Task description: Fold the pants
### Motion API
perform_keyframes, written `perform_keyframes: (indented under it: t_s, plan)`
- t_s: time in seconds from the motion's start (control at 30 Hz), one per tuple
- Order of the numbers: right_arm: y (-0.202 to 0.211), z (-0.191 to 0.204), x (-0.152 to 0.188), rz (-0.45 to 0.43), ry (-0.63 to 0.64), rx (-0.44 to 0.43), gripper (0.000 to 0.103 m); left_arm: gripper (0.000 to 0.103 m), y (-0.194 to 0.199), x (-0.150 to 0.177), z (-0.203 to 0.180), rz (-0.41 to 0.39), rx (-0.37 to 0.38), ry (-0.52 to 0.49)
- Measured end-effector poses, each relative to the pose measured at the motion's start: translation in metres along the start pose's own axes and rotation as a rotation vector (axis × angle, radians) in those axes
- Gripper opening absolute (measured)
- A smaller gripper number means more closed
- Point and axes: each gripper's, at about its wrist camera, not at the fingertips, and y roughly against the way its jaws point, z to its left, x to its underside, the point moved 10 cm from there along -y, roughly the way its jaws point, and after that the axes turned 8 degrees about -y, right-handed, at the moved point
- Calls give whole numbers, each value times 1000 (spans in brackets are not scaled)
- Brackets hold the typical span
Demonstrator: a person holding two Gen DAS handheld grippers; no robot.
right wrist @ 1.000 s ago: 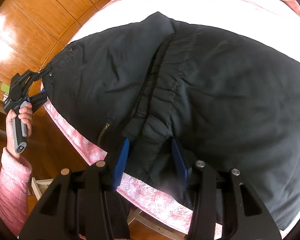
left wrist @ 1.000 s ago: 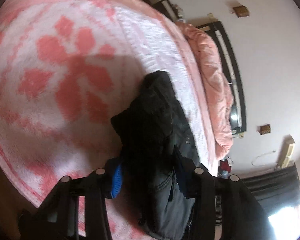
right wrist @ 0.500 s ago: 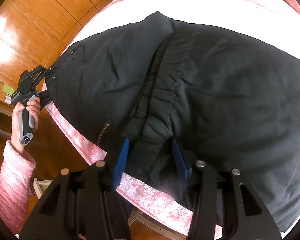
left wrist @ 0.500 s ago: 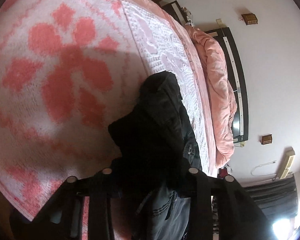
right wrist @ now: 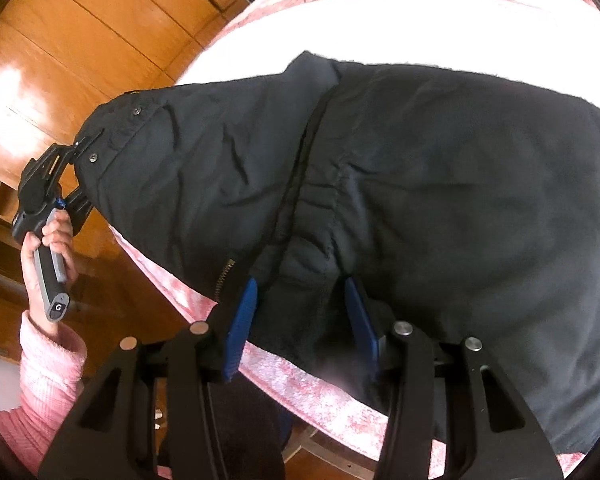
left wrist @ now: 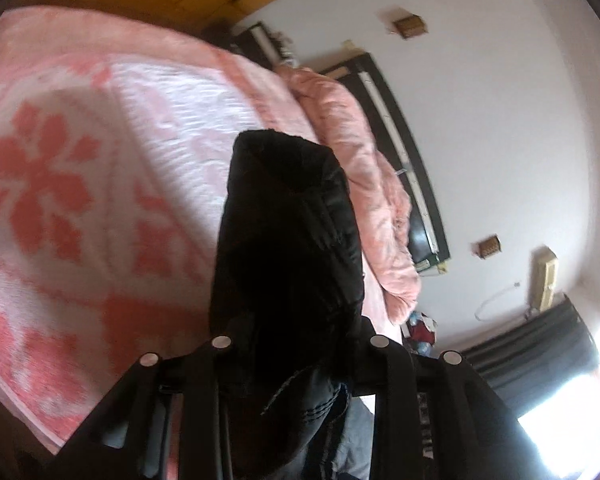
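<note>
Your left gripper (right wrist: pixel 76 172) is closing on the waistband corner of the pants (right wrist: pixel 420 200), and cloth fills the space between its jaws. The right gripper (right wrist: pixel 300 320) is opening, its blue pads (right wrist: pixel 240 320) on both sides of the crotch seam. I cannot tell if they press. If the right side lets go while the left lifts, the pants can slide off the bed (right wrist: pixel 320 392) edge, because part of them hangs over it already. The pants are dark, thick and wrinkled. They lie spread across the pink bed, zipper near the edge.
</note>
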Motion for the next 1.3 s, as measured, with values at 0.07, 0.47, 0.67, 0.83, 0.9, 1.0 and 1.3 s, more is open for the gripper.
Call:
perform_keyframes:
  t_s: [0.07,0.47,0.67,0.83,0.9,1.0,1.3]
  plan:
    - [11,-4,-2,-23,4,5,52,29,1,2,-21,4,29,-36]
    - [91,-74,-1,-184,-124,80,54,29,-11,44,-140,85,152,-251]
    - [112,-106,7,-234,-189,94,54,29,-25,83,-189,159,187,-363]
    - [123,-120,12,-261,-200,131,54,29,-38,121,-215,225,187,-434]
    - [125,-127,15,-267,-206,145,54,29,-45,136,-222,255,177,-465]
    - [129,-135,19,-272,-210,164,54,29,-58,155,-230,291,161,-500]
    - [121,-163,34,-246,-256,181,55,29,-98,242,-227,463,81,-633]
